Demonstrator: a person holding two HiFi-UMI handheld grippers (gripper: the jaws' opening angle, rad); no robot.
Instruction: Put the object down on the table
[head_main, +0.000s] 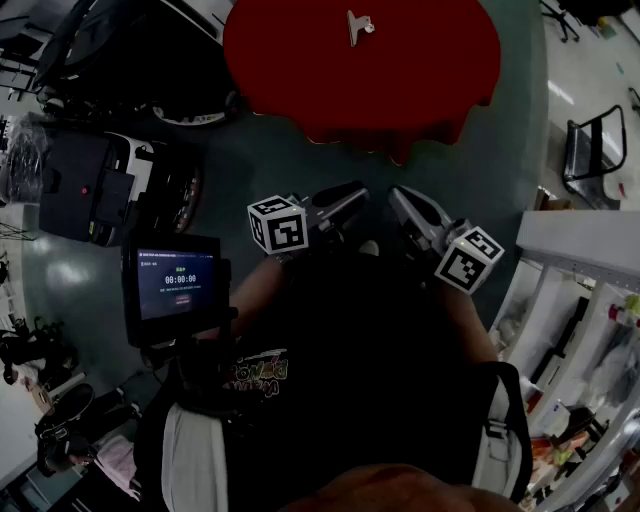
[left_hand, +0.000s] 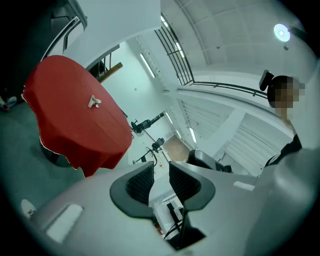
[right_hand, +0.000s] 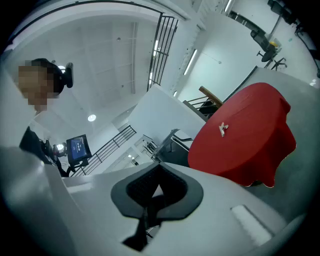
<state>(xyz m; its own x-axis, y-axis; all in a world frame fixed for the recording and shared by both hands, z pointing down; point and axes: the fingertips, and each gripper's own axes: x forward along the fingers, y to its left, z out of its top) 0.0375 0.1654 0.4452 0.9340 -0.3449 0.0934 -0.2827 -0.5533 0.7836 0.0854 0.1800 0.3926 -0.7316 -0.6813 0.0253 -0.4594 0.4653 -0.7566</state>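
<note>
The metal clip (head_main: 358, 25) is lying on the round worktop (head_main: 300, 60) under its red cloth (head_main: 420, 90), near the far edge in the head view and well apart from both grippers, which the person is holding level and close to the body. The left gripper (left_hand: 161, 177) is keeping its jaws a little apart with nothing between them. The right gripper (right_hand: 156, 187) is pressing its jaws together on nothing, so neither is carrying the object (it looks already set down). Judging by its shine and small size, the clip is likely behaving as a light, stiff, springy piece with smooth faces that could be slipping on the pads. It is sitting low on soft cloth, so a scooping grip may be catching fabric. The raised handle end is looking like the best place to pinch, across its narrow width; its exact shape is too small to tell.
</note>
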